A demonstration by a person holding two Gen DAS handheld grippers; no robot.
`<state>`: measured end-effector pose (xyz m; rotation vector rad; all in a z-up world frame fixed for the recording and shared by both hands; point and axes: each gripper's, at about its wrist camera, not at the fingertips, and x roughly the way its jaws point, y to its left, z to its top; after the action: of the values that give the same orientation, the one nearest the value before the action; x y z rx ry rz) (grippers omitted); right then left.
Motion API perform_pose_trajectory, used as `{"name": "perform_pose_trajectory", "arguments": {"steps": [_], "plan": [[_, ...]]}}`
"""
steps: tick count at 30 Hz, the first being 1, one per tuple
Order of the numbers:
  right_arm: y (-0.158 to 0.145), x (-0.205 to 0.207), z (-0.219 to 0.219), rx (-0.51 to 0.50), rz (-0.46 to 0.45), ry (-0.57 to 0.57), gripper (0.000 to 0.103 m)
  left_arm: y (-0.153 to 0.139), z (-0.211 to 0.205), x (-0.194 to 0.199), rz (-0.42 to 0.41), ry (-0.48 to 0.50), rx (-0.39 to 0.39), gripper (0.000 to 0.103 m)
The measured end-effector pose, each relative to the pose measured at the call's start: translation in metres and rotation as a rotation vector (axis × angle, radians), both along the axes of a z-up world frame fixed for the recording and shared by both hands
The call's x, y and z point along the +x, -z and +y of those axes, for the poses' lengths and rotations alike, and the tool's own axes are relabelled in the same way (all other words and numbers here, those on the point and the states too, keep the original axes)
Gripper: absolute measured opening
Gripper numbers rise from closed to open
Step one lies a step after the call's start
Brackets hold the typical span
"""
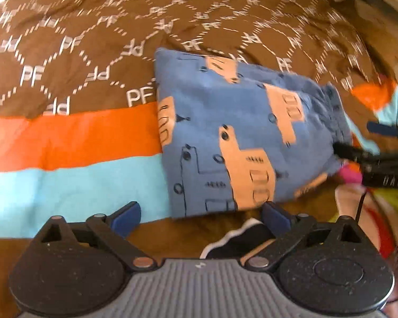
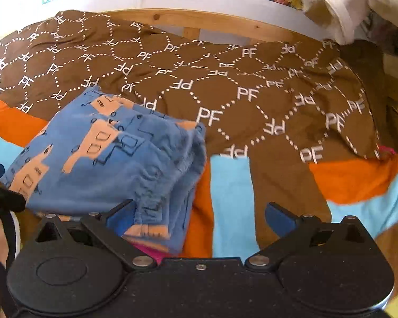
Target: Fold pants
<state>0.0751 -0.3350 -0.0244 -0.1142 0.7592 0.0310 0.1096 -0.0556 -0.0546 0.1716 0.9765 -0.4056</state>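
Brown bedspread point(image 2: 252, 122) under folded pants point(image 2: 114, 159), wooden bedframe point(image 2: 212, 22) behind

Soft matt cloth pants point(image 2: 100, 164)

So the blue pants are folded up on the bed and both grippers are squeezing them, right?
Not quite. The pants are folded on the bed, but neither gripper squeezes them. The right wrist view shows the right gripper wide open, and the left wrist view shows the left gripper open too, holding nothing.
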Motion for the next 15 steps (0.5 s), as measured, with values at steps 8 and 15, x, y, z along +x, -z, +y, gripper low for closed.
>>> {"name": "perform_pose_trajectory", "arguments": {"steps": [8, 15], "plan": [[-0.013, -0.003, -0.011, 0.072, -0.015, -0.009, 0.102, -0.017, 0.004, 0.003, -0.001, 0.003, -0.011, 0.103], [-0.034, 0.045, -0.013, 0.084, -0.088, -0.082, 0.102, -0.045, 0.001, 0.042, -0.066, -0.054, -0.153, 0.103]]}}
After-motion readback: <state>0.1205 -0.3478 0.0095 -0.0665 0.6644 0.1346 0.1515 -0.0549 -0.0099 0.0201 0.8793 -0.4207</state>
